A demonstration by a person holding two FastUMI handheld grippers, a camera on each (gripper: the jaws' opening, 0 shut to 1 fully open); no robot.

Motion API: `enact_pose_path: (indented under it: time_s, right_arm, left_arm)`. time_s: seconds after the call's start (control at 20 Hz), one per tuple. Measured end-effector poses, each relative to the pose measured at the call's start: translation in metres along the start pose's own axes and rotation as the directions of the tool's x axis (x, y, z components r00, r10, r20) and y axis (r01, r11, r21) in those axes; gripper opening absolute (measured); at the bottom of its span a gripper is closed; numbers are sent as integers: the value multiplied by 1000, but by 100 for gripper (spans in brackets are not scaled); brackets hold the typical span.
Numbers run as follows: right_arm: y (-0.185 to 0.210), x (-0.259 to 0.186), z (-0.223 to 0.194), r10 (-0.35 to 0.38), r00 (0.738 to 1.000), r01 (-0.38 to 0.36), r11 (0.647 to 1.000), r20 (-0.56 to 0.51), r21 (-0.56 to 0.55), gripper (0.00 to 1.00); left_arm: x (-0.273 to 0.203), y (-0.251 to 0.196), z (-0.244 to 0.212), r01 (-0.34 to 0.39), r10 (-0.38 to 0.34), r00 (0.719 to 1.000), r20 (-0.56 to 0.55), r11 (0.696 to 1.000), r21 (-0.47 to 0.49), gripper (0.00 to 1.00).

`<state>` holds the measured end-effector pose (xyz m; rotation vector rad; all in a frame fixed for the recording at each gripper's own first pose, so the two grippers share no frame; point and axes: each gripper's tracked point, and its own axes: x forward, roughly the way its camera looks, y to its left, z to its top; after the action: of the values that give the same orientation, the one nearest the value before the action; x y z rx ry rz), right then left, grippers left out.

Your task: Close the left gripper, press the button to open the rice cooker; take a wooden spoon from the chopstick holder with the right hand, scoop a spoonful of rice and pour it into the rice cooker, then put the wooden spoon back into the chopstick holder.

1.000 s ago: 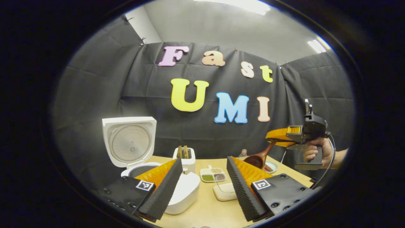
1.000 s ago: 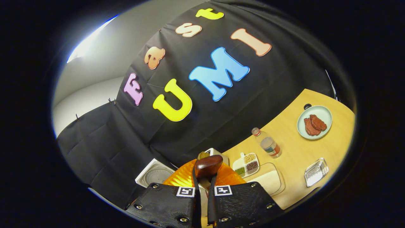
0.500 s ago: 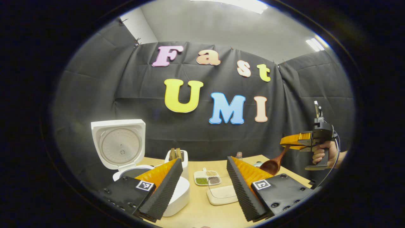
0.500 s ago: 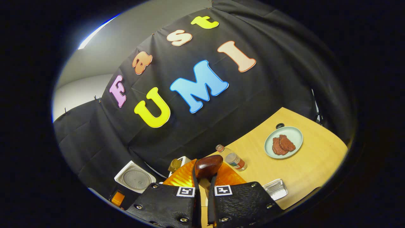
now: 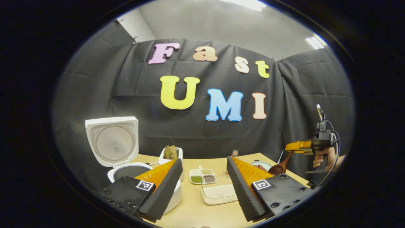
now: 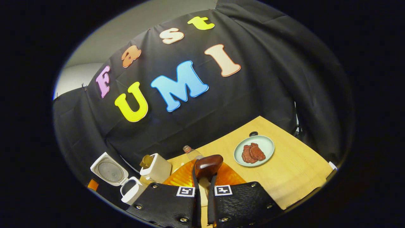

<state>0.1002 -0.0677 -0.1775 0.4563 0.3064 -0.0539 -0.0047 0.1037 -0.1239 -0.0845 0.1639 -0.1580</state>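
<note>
The white rice cooker (image 5: 126, 171) stands with its lid (image 5: 112, 144) raised; it is small at the lower left in the right gripper view (image 6: 112, 172). Beside it is the white chopstick holder (image 5: 171, 155) (image 6: 155, 167) with utensils in it. My left gripper (image 5: 202, 186) is open over the table, nothing between its fingers. My right gripper (image 6: 202, 183) is shut on the wooden spoon (image 6: 208, 165), whose bowl sticks out past the fingertips. In the left gripper view a hand (image 5: 322, 156) holds that gripper (image 5: 294, 147) at the far right, the spoon (image 5: 280, 167) hanging down-left. A clear box of rice (image 5: 218, 193) lies ahead.
A small divided dish of grains (image 5: 202, 175) and a bottle (image 5: 234, 153) (image 6: 190, 152) stand mid-table. A pale green plate (image 6: 267, 144) with pieces of meat sits toward the right on the wooden table (image 6: 294, 171). Black cloth walls close the back and sides.
My right gripper has carried the spoon rightward and lower, away from the holder, and turned toward the plate side. The left gripper has drawn back a little and stays open.
</note>
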Motion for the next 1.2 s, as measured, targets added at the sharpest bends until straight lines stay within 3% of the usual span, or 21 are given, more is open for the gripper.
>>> enact_pose_path:
  time_s: [0.4,0.7,0.95,1.0,1.05,1.2]
  right_arm:
    - [-36,35,-61,-84,993,68,981,-83,-184,8]
    - [-44,60,-102,-113,983,80,972,-144,-223,8]
    - [-51,59,-107,-138,983,102,960,-125,-261,9]
    - [-57,55,-105,-157,980,115,946,-118,-302,19]
    - [-61,50,-104,-150,982,102,932,-114,-348,22]
    - [-69,31,-83,-170,983,120,879,-69,-461,95]
  left_arm:
    - [0,-5,5,-42,42,999,-12,999,33,96]
    - [-4,-3,4,-78,80,996,-26,996,47,97]
    - [-1,-12,3,-63,65,997,-33,997,50,97]
    - [1,-15,2,-57,59,998,-33,997,53,97]
    - [4,-19,2,-47,48,998,-27,998,52,97]
    - [14,-36,3,1,0,1000,-21,999,37,97]
